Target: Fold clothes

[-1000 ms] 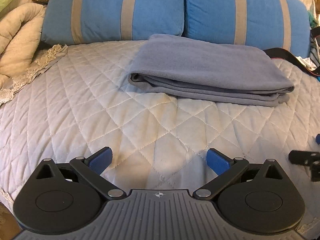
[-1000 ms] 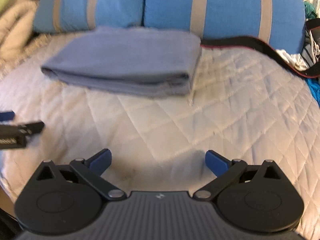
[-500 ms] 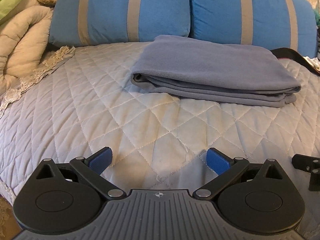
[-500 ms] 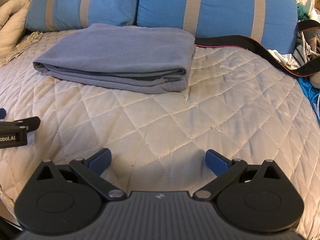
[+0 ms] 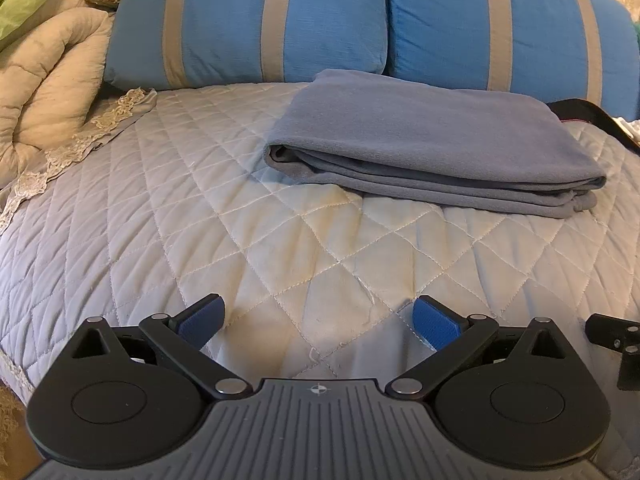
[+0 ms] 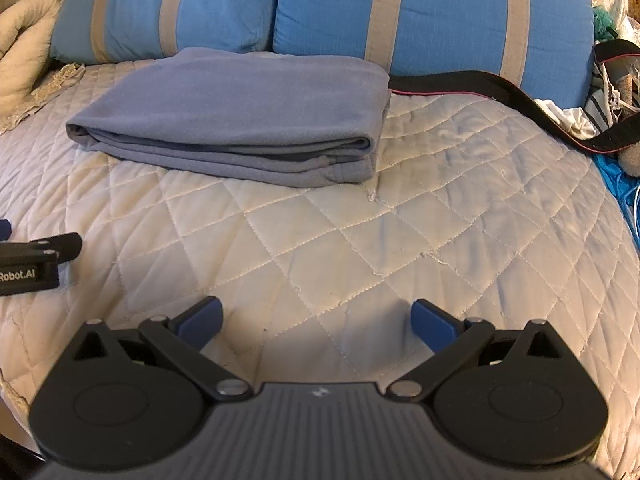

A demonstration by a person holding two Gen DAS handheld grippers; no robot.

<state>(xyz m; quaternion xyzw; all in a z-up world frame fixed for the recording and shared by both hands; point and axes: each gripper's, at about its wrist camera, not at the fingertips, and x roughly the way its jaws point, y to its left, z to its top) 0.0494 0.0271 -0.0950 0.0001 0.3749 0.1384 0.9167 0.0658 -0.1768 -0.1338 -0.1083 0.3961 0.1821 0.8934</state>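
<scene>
Left wrist view: left hand-held gripper (image 5: 318,322), jaws apart & empty, above quilted bed (image 5: 168,216), grey garment (image 5: 432,140) folded flat near pillows (image 5: 360,20); right wrist view: right hand-held gripper (image 6: 316,322) likewise spread w/ nothing held, folding apparently complete.

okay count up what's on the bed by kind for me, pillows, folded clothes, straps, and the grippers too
Blue striped pillows: 2
Folded grey garment: 1
Black strap: 1
Grippers: 2, left gripper and right gripper, both open and empty
Total: 6
</scene>
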